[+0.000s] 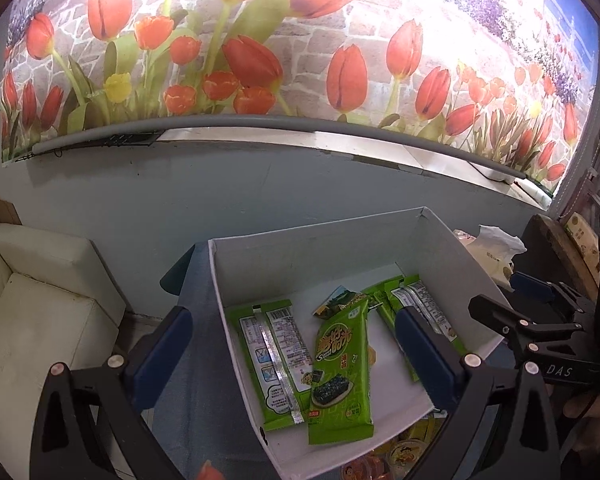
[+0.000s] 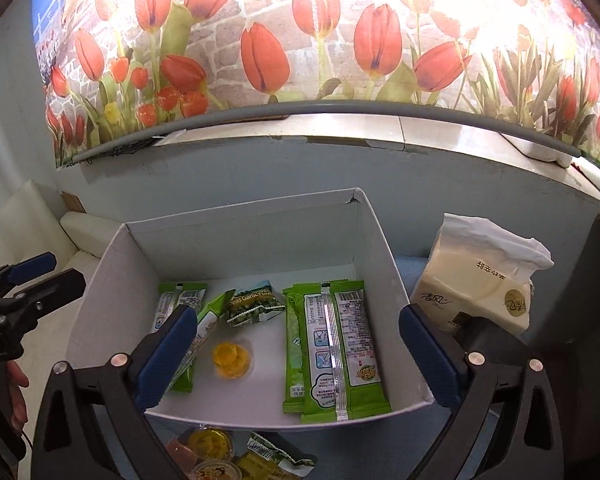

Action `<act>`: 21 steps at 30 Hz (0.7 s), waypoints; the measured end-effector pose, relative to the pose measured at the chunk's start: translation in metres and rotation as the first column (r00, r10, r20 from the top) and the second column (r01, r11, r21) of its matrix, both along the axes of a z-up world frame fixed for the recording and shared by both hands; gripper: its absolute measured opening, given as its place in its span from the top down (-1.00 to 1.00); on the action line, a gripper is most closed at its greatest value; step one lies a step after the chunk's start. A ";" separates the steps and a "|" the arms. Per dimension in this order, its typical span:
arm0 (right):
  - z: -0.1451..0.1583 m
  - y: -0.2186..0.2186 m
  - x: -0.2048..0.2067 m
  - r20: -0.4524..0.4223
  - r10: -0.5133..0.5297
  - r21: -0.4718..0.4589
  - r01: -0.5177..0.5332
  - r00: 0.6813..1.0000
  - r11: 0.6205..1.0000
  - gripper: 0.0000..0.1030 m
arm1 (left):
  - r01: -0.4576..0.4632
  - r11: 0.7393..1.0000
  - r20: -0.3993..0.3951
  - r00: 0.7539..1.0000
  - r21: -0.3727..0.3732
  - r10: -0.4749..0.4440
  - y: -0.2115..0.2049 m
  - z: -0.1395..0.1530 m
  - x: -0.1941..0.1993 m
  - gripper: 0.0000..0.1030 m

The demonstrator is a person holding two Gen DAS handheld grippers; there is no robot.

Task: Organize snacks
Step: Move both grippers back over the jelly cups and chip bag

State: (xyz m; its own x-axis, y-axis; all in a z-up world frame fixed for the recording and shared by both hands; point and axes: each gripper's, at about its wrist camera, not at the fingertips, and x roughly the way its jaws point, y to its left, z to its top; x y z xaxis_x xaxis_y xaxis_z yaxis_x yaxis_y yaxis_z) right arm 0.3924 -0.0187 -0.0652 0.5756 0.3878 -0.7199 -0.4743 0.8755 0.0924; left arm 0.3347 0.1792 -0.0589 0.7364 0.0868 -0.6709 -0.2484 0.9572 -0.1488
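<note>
A: Where were the snacks still to be sorted?

B: A small heap of loose snacks (image 2: pixel 236 454), round yellow jelly cups and a torn green packet, was seen on the blue table (image 2: pixel 410 270), just outside the near wall of the white cardboard box (image 2: pixel 236 236). It lay below and between the right tongs (image 2: pixel 296 354), nearer to those than to the left tongs (image 1: pixel 296 354), under which only its edge was seen, low and to the right.

A: And inside the box?

B: Long green foil seaweed packets (image 2: pixel 336 350) were laid flat on the box floor, their long axes running from the near wall toward the far wall. A small green pea bag (image 2: pixel 254 304) and one clear cup of yellow jelly (image 2: pixel 232 358) were found between them.

A: What of the tongs themselves?

B: Both pairs were spread wide and nothing was pinched or touched. Each was held above the near wall of the box, pointed inward.

A: So the coming move?

B: A reach back and downward by the right tongs was judged likeliest, since the heap sat beneath them. A white tissue pack (image 2: pixel 484 280) stood beside the box on its right, apart from it.
</note>
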 end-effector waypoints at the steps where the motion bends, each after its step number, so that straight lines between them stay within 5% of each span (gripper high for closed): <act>1: 0.002 -0.003 -0.006 0.008 0.001 0.011 -0.001 1.000 1.000 -1.00 | 0.004 1.000 0.010 1.000 -0.003 -0.004 -0.002 0.003 -0.009 -1.00; 8: 0.001 -0.033 -0.074 0.054 -0.022 0.057 0.019 0.998 0.998 -1.00 | 0.037 0.997 0.105 0.994 0.064 -0.043 -0.038 0.022 -0.095 -1.00; 15: -0.043 -0.063 -0.124 -0.002 -0.055 0.042 0.055 0.998 0.998 -1.00 | 0.102 0.993 0.171 0.979 0.056 -0.111 -0.084 0.020 -0.197 -1.00; 21: -0.088 -0.059 -0.127 -0.022 -0.044 -0.064 0.043 0.999 0.997 -0.65 | 0.133 0.991 0.175 0.976 -0.014 -0.129 -0.110 0.001 -0.272 -1.00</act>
